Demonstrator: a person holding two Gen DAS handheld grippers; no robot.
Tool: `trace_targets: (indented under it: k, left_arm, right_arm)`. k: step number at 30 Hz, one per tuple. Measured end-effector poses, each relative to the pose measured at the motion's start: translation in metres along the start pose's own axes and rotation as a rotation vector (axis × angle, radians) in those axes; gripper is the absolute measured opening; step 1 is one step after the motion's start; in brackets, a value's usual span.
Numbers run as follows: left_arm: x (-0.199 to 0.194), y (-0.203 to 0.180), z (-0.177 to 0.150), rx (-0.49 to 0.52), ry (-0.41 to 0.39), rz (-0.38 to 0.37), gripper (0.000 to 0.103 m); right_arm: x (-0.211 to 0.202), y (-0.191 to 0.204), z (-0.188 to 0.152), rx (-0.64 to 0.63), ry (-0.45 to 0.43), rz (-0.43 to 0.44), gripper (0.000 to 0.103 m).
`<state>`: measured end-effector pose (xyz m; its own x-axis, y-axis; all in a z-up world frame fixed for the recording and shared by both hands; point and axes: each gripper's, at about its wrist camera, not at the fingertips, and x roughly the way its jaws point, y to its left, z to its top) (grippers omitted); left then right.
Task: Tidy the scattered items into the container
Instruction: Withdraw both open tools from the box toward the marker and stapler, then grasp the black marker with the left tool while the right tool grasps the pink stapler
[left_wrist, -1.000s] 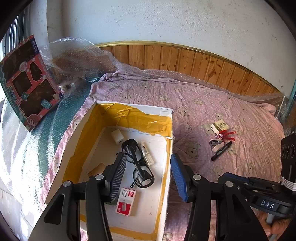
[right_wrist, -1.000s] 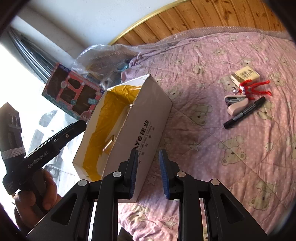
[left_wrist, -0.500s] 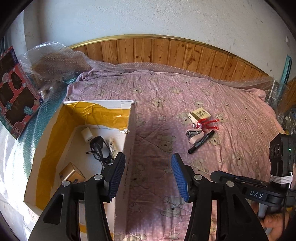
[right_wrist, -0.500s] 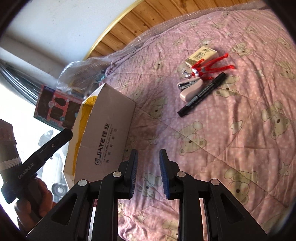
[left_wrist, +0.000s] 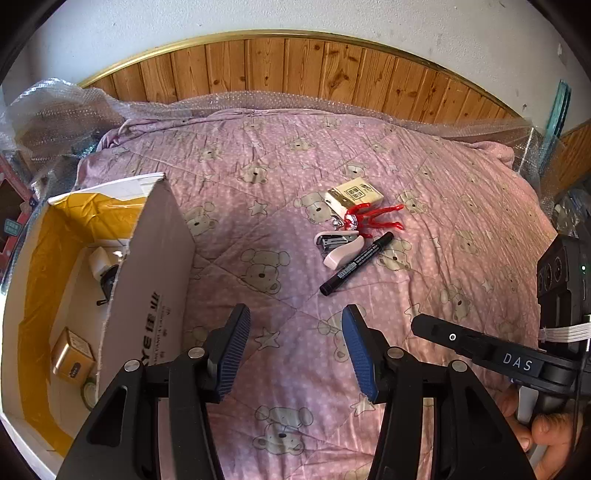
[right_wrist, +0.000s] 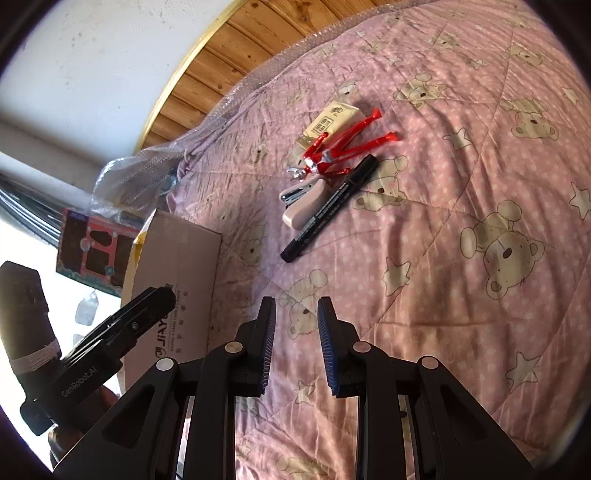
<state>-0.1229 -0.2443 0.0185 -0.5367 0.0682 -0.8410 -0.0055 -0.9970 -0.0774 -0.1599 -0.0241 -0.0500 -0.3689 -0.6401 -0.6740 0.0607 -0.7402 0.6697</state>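
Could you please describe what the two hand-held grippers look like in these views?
Both are black frames with silver screws and blue ribbed pads. The left hand-held gripper has its handle lettered "GenRobot.AI", with white cord wound round it. The right hand-held gripper reads "DAS".

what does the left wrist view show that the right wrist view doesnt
Only the left wrist view looks into the cardboard box: yellow lining, a small gold box and a white block on its floor. It also shows the right gripper's handle and the hand holding it.

Only the right wrist view shows the colourful toy package by the window, and the left gripper's handle.

Both share the pink bear quilt carrying the black marker, stapler, red figure and yellowish packet, plus the box's printed outer side and the wooden wall panelling.
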Motion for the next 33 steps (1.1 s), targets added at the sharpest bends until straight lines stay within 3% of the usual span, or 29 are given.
trace_targets:
  k: [9,19,21,23,25,27,29,33]
  left_arm:
    - [0.053,-0.013,0.016,-0.029,0.052,-0.033,0.053]
    - [0.096,0.027,0.007,-0.182,0.103,-0.037,0.053]
    - [0.102,0.033,0.005,-0.201,0.114,-0.046,0.053]
    - [0.106,0.036,0.003,-0.210,0.120,-0.056,0.053]
    - [0.109,0.038,0.002,-0.215,0.124,-0.064,0.053]
    - [0.111,0.041,0.002,-0.226,0.124,-0.068,0.053]
    - [0.113,0.045,0.002,-0.241,0.122,-0.073,0.053]
    - [0.114,0.051,0.001,-0.259,0.125,-0.089,0.053]
  right_arm:
    - [0.023,-0.006,0.042,-0.028,-0.007,-0.043,0.027]
    - [0.091,0.008,0.089,-0.164,0.039,-0.121,0.030]
    - [0.104,0.013,0.097,-0.204,0.036,-0.133,0.032]
    - [0.122,0.018,0.102,-0.249,0.072,-0.161,0.047]
    - [0.132,0.026,0.103,-0.302,0.082,-0.161,0.051]
    - [0.138,0.034,0.102,-0.347,0.104,-0.164,0.048]
    - [0.138,0.039,0.097,-0.355,0.133,-0.123,0.033]
    - [0.125,0.046,0.080,-0.386,0.158,-0.084,0.029]
